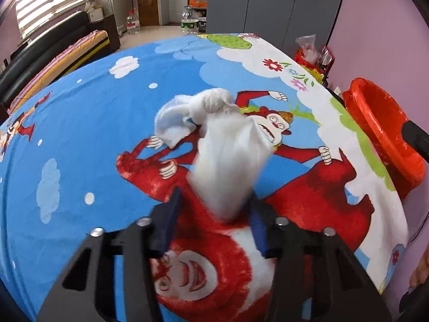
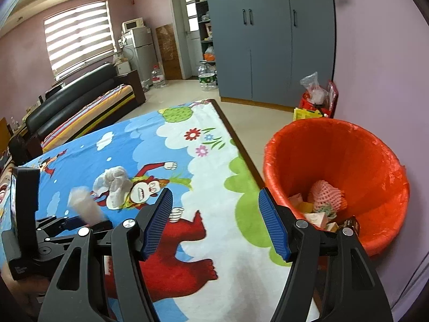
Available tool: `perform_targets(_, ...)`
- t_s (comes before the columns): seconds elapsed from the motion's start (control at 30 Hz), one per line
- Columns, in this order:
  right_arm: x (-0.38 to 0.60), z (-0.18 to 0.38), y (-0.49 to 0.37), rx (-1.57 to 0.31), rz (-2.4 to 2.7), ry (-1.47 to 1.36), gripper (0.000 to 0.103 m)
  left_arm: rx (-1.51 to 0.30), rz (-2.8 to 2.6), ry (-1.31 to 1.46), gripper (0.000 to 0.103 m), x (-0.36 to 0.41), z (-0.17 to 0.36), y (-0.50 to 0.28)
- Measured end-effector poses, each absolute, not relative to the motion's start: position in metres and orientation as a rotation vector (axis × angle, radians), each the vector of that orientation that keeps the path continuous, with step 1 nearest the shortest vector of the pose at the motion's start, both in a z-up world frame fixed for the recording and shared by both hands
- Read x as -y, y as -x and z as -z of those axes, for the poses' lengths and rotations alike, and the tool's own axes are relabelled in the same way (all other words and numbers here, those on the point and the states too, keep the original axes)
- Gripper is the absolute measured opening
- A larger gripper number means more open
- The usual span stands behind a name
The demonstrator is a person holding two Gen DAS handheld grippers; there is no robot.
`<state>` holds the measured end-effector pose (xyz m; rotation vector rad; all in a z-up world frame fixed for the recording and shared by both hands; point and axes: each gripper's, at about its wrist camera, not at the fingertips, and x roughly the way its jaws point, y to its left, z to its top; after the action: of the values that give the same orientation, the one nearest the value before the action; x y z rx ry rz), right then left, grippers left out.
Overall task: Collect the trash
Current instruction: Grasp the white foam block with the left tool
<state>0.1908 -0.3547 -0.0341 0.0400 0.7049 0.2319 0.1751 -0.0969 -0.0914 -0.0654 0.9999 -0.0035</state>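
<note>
**A:** What have you got, and where is it?

**B:** A white tissue (image 1: 228,166), mid-frame in my left view, standing up blurred from between my left gripper (image 1: 214,214) pads. The pads have closed in on its lower end and I read that as a pinch, though the blur hides how firm the contact is. A second crumpled tissue (image 1: 198,112) lies on the cartoon sheet (image 1: 80,134) just above it, touching or nearly so; I can't tell which

**A:** How will it handle?

**B:** Very light, soft, no stiffness at all. It crushes instead of slipping, so I'd judge a low pinch on the bunched end holds best. The risk is tearing, or snagging the other tissue and dragging it along

**A:** And your right?

**B:** My right gripper (image 2: 215,222) is spread wide with nothing between its blue pads, hanging over the sheet's edge

**A:** What does each view add?

**B:** The right view looks down into the orange bin (image 2: 335,147) at right: pink foam netting and scraps sit at the bottom. The left view shows only the bin's rim at its right edge. The left view, though, gives the pinch close up, while the right view catches it only small and blurred at lower left
</note>
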Motion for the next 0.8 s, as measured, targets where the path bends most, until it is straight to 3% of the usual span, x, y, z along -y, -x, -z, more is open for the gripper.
perform_targets(0.07, 0.346, 0.036, -0.192, -0.712, -0.248, -0.032, 0.064, -1.004, 0.004, 0.087, 0.029, 0.090, 0.090, -0.175)
perform_targets(0.23, 0.326, 0.035, -0.195, -0.719, -0.285, -0.012, 0.063, -0.971, -0.006, 0.135, 0.028, 0.066, 0.082, -0.171)
perform_targets(0.3, 0.319, 0.035, -0.197, -0.720, -0.296, -0.007, 0.063, -0.961, -0.006, 0.156, 0.036, 0.058, 0.079, -0.170)
perform_targets(0.4, 0.309, 0.032, -0.200, -0.719, -0.310, 0.006, 0.064, -0.950, 0.008, 0.176, 0.040, 0.053, 0.077, -0.173)
perform_targets(0.47, 0.305, 0.030, -0.201, -0.716, -0.312, 0.012, 0.064, -0.935, 0.026, 0.187, 0.056, 0.052, 0.076, -0.176)
perform_targets(0.53, 0.305, 0.029, -0.201, -0.714, -0.311, 0.016, 0.064, -0.925, 0.042, 0.176, 0.064, 0.055, 0.075, -0.178)
perform_targets(0.8, 0.317, 0.026, -0.207, -0.715, -0.275, 0.011, 0.068, -0.891, 0.106, 0.052, 0.060, 0.075, 0.075, -0.194)
